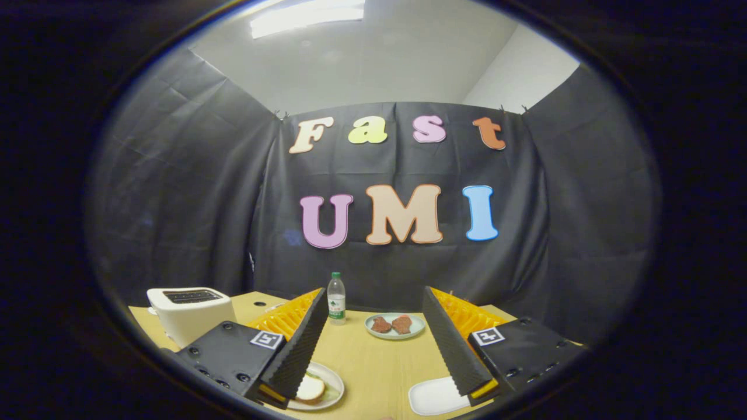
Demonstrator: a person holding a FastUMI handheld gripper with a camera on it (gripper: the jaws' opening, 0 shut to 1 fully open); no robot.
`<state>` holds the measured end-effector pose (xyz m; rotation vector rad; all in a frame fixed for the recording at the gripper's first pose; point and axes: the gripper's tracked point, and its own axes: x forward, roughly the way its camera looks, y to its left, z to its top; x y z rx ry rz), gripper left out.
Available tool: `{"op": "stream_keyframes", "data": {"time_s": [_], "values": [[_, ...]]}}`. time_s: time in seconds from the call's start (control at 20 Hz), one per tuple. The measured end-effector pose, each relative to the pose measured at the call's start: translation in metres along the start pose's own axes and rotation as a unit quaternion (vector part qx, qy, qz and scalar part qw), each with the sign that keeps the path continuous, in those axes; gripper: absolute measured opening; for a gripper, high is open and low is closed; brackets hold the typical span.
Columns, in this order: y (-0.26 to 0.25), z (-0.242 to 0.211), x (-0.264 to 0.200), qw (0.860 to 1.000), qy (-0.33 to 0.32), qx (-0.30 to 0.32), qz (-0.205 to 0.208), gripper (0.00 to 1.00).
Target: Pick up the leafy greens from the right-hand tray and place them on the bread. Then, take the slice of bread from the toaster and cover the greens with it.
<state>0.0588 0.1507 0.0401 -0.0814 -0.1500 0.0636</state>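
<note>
Wooden table (373, 361) lies under my gripper (373, 382), its 2 fingers spread and holding nothing, for an approach I judge. Bread (309, 388) sits left of the tray (435, 396); greens hidden.

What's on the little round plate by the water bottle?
Two reddish-brown pieces lie side by side on the plate, beyond the open gripper, right of the water bottle. What they are, I can't tell.
</note>
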Motion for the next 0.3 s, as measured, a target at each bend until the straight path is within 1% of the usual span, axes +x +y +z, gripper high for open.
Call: {"op": "stream_keyframes", "data": {"time_s": [0.1, 0.3], "values": [[-0.003, -0.009, -0.004, 1.000, 0.007, -0.006, -0.001, 1.00], [-0.005, -0.027, -0.011, 1.000, 0.025, 0.014, 0.002, 1.00]]}}
